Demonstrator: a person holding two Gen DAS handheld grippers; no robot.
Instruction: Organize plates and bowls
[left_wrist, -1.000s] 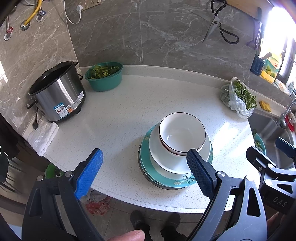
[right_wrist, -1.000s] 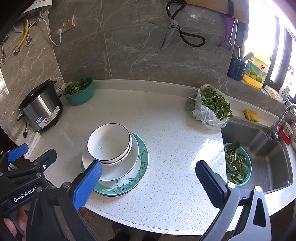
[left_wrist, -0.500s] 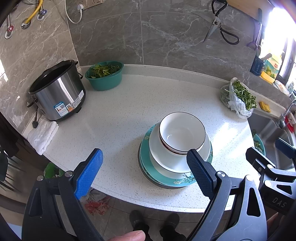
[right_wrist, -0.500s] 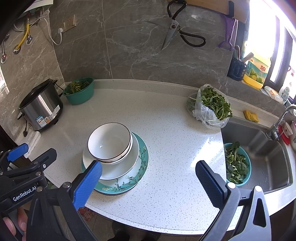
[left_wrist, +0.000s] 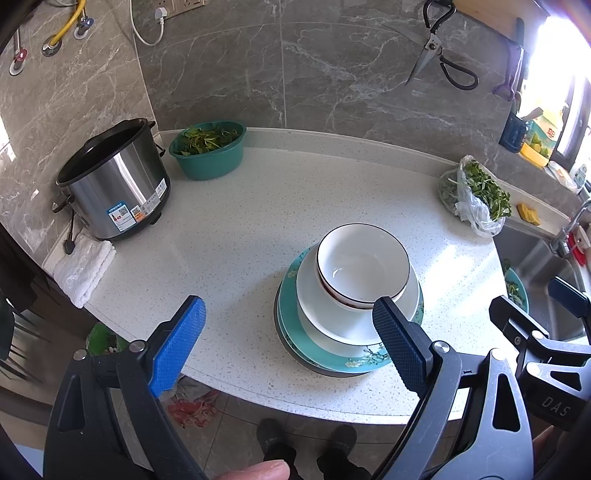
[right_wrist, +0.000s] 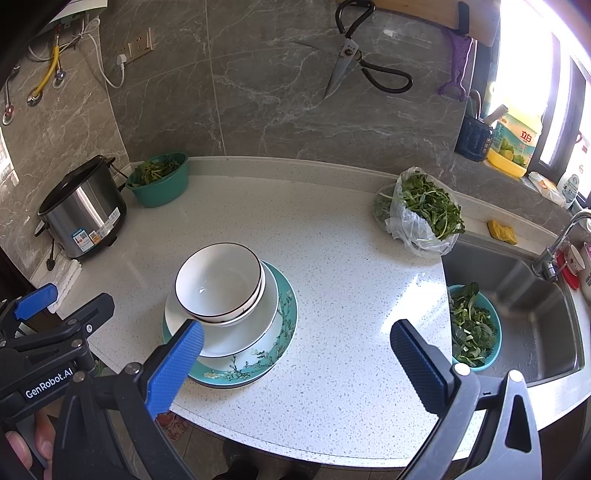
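Both the left gripper (left_wrist: 288, 332) and right gripper (right_wrist: 295, 354) hang spread wide, empty, at lower frame; stacked bowls (right_wrist: 219, 282) (on plates (right_wrist: 255, 354)) sit centre.

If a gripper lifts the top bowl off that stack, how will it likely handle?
The top bowl looks like glazed ceramic: probably rigid, breakable, and slippery between fingers. It sits nested in another bowl, off-centre on the white plate, so a sideways push may shift the stack.

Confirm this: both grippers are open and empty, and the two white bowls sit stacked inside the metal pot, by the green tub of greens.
Wrong about the place. The two white bowls sit stacked on the plates in the middle of the counter, not inside the metal pot; the right wrist view shows it. The rest holds: the left gripper and right gripper are open and empty, and the pot stands by the green tub.
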